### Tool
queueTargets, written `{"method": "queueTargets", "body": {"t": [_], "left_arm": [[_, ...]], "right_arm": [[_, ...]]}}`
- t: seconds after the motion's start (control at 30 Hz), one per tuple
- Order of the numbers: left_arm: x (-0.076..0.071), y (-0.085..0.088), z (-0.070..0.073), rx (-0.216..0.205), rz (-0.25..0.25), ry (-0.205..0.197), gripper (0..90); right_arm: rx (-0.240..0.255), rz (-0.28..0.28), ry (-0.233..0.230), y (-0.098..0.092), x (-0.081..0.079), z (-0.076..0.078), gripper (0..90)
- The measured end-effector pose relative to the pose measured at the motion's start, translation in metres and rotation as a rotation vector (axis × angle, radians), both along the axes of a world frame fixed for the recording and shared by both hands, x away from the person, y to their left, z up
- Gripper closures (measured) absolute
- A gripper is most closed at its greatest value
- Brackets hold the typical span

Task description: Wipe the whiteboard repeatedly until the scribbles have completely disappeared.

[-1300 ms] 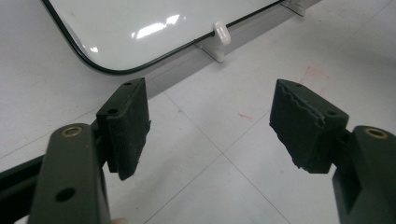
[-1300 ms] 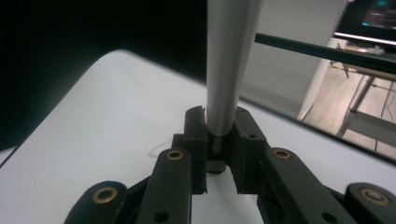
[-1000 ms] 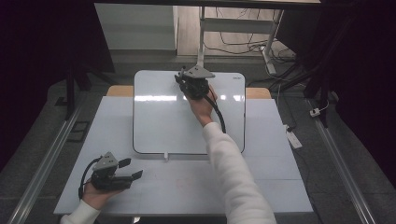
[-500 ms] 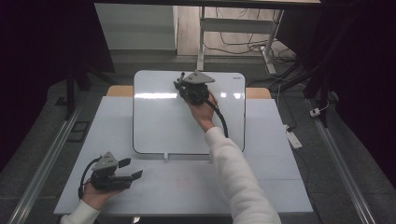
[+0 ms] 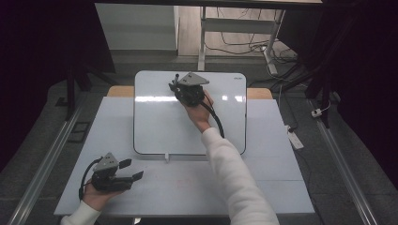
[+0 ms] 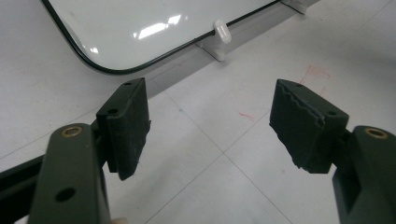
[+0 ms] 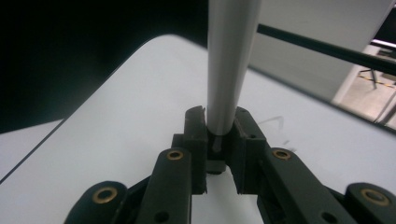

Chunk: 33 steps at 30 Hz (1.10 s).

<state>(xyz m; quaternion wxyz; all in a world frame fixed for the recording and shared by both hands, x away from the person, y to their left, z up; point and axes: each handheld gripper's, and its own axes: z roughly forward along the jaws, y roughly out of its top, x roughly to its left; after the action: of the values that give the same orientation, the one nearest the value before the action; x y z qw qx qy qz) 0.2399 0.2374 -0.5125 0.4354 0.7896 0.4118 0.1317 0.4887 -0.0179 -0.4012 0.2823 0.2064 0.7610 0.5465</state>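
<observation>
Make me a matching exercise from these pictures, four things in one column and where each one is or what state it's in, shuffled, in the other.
Things:
1. right gripper
2. left gripper
3. whiteboard
4. marker

States or places:
A. jaws wide apart, nothing between them
B. lying flat on the table, glossy white with a dark edge
C. grey barrel standing up between two black jaws
D. jaws closed on a thin barrel, over the far part of the board

Pairs: 1-D, 2-A, 3-B, 4-C

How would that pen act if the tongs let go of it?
The pen looks like a stiff, smooth round tube, so it would probably tip over and roll across the glossy whiteboard. It seems slim and light, and the right tongs pinch only its end.
</observation>
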Motion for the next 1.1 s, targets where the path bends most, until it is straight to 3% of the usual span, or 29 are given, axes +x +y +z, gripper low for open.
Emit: {"method": "queueTargets", "body": {"t": [0.1, 0.23, 0.37, 0.43, 0.7, 0.77, 0.87, 0.93, 1.0, 1.1], "left_arm": [[0.000, 0.002, 0.000, -0.004, 0.006, 0.001, 29.1], [0.000, 0.002, -0.001, -0.006, 0.005, 0.004, 29.1], [0.001, 0.002, -0.001, -0.005, 0.006, 0.004, 29.1], [0.001, 0.001, -0.001, -0.003, 0.006, 0.004, 29.1], [0.001, 0.002, -0.001, -0.003, 0.009, 0.006, 29.1], [0.001, 0.002, -0.001, -0.001, 0.005, 0.005, 29.1], [0.001, 0.001, -0.001, -0.001, 0.005, 0.003, 29.2], [0.001, 0.001, -0.001, -0.001, 0.006, 0.003, 29.1], [0.001, 0.001, -0.001, 0.002, 0.005, 0.003, 29.1], [-0.001, 0.001, 0.000, -0.001, 0.008, 0.000, 29.1]], "right_arm": [[0.026, -0.041, -0.019, -0.004, 0.010, 0.009, 77.8], [0.080, -0.065, 0.001, -0.008, 0.016, 0.014, 77.8], [0.011, 0.013, 0.007, 0.003, 0.003, 0.004, 77.8], [-0.012, 0.020, -0.004, 0.006, 0.000, 0.001, 77.8], [0.058, -0.071, -0.016, -0.011, 0.021, 0.020, 77.7], [0.042, -0.069, -0.028, -0.010, 0.020, 0.020, 77.7], [0.032, -0.035, 0.001, -0.007, 0.015, 0.017, 77.7], [-0.017, 0.011, -0.006, 0.000, 0.010, 0.012, 77.8], [-0.043, 0.005, -0.025, 0.003, 0.010, 0.012, 77.7], [0.032, -0.060, -0.023, -0.003, 0.020, 0.020, 77.7]]}}
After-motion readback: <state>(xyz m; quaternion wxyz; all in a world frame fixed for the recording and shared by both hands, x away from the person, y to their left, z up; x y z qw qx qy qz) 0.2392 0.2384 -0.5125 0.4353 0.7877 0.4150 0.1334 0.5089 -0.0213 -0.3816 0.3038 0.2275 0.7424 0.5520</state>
